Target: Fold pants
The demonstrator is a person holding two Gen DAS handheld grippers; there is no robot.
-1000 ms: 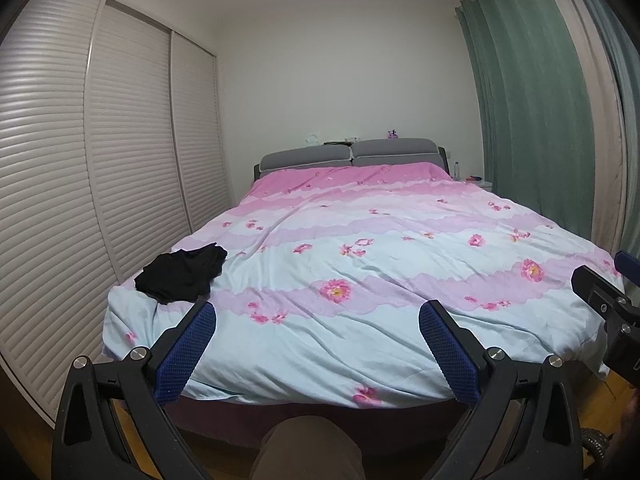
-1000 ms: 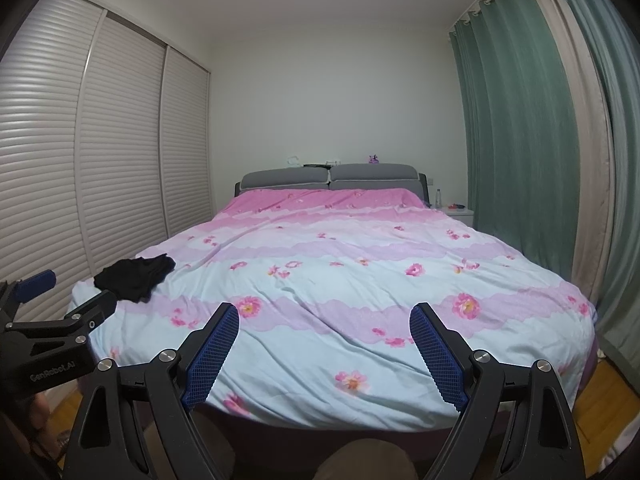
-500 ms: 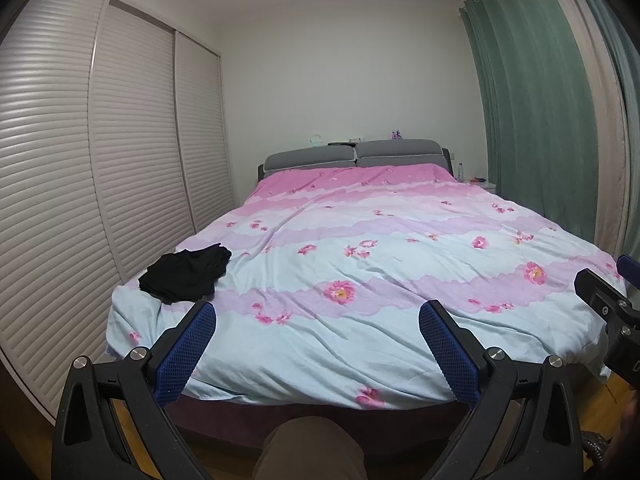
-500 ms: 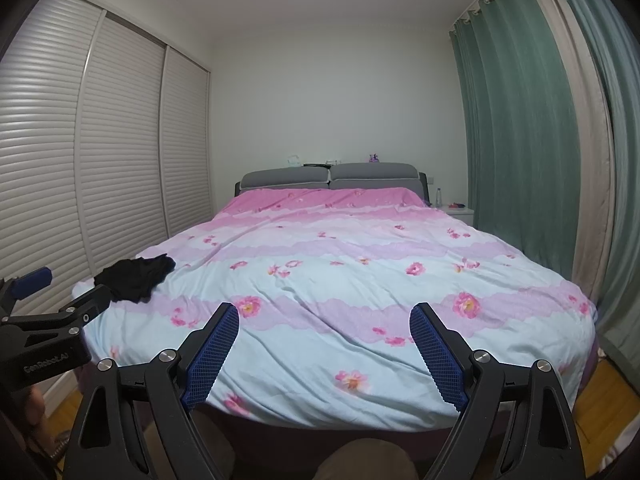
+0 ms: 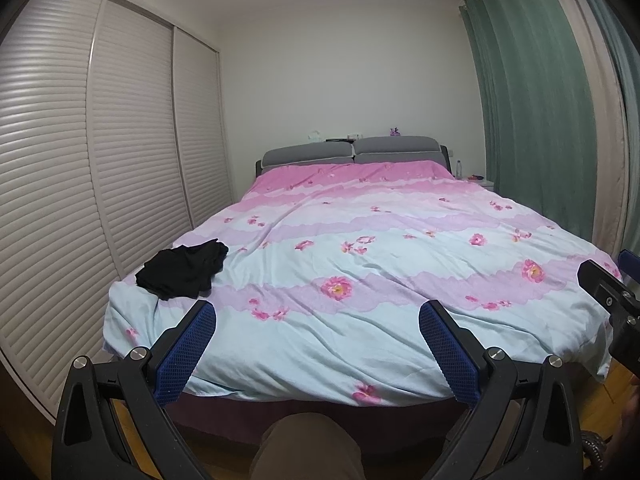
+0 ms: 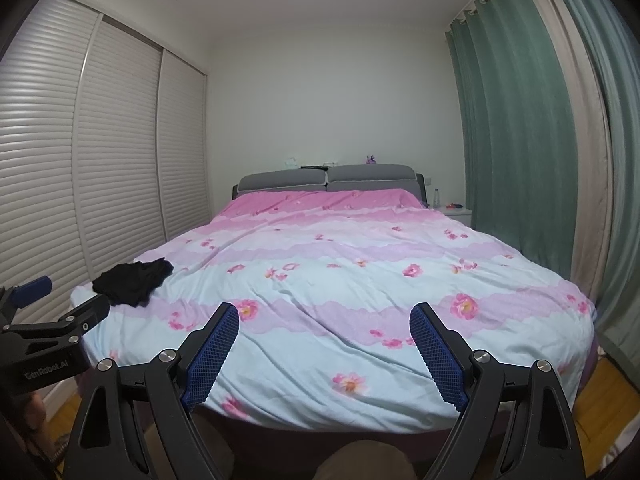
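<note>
- Left wrist view: left gripper [image 5: 318, 322] spread wide, blue-padded fingers [image 5: 186, 354] clasping nothing, held off the foot of the bed [image 5: 280, 412].
- Black pants [image 5: 182, 269] crumpled in a heap on the near left corner of the floral duvet [image 5: 380, 272], just beyond the left finger and apart from it.
- Part of the right gripper [image 5: 608, 300] visible at the right edge, over the duvet's right corner.
- Grey headboard cushions [image 5: 348, 150] at the far end; louvred wardrobe doors [image 5: 80, 160] along the left wall, green curtains [image 5: 536, 120] on the right.
- Right wrist view: right gripper [image 6: 324, 326] likewise gaping, nothing between the blue pads [image 6: 438, 360], short of the bed's foot.
- Pants [image 6: 134, 282] on the duvet [image 6: 360, 280] at its near left corner, well apart from this tool.
- Left gripper [image 6: 52, 312] at the left edge, its black finger tip just beside the pants; cannot tell whether touching.
- Small white nightstand [image 6: 458, 212] beside the curtains [image 6: 520, 140].
</note>
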